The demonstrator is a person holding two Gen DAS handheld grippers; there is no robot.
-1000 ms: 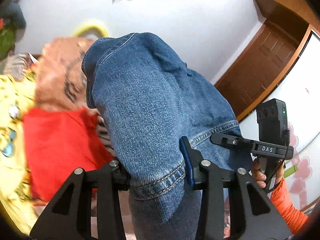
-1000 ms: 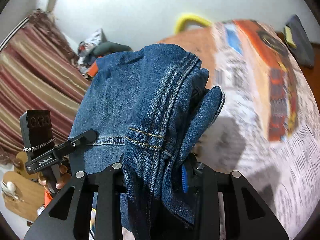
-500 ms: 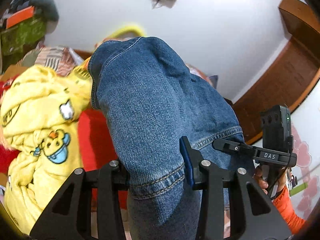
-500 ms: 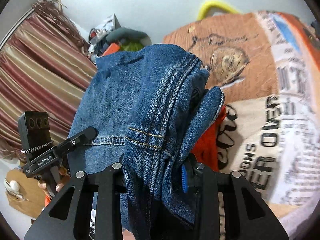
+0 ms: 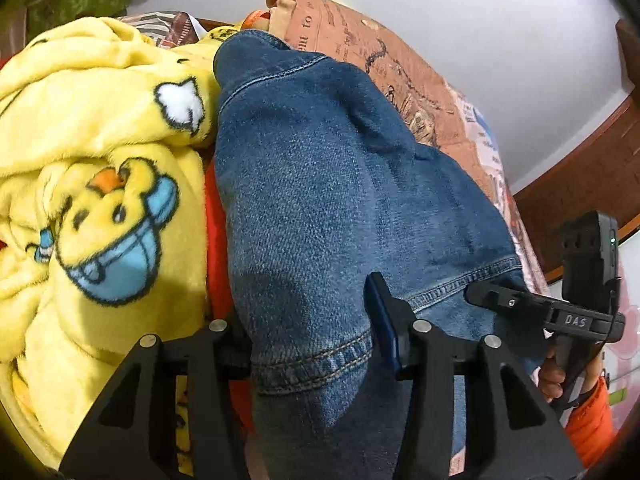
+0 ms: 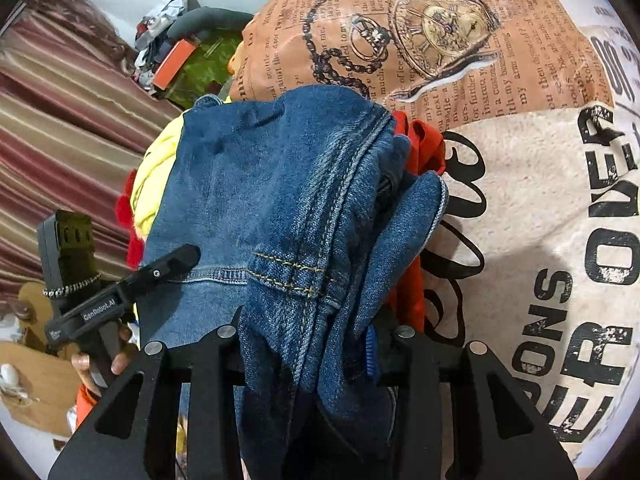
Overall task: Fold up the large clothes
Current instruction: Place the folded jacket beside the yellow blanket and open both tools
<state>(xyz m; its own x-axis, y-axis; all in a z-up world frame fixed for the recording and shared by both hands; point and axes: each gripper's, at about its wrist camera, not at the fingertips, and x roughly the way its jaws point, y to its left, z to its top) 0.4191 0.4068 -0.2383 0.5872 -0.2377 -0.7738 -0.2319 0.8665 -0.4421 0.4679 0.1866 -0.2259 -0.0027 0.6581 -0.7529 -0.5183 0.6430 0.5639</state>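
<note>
Your left claw and your right claw each have a thick fold of the blue denim jeans between their jaws, and both are opening. The jeans lie over a fluffy yellow duck blanket and a red cloth on the bed.

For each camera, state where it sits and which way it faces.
Left wrist: on the left tongs, angled down over denim jeans beside a yellow blanket; right tongs and hand show.
Right wrist: on the right tongs, down over jeans and printed bedcover; left tongs show.
Shared: jeans, opening tongs.
</note>
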